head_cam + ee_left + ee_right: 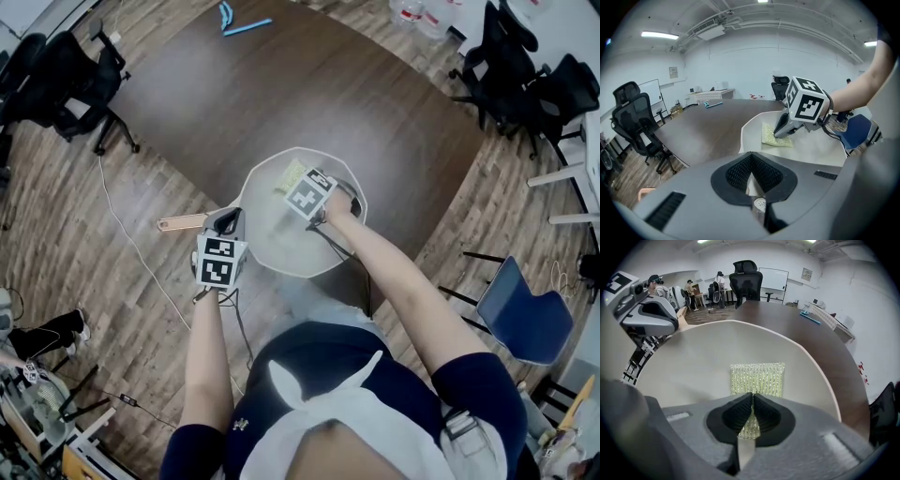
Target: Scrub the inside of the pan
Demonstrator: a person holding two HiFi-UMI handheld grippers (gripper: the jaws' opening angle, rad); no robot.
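Clamping the handle [183, 222] with my left gripper [751, 155], I am pinching the scouring pad [757, 378] with my right gripper [752, 394] inside the pan [262, 246], mid-frame.

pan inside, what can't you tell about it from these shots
Pan floor under the scrub pad: covered by the pad in every view.
Scrub pad's near edge, right gripper view: buried in the right tongs.
Handle joint, head view: hidden behind the left tongs.

No legible text; wall notice [672, 71] seemingly too small
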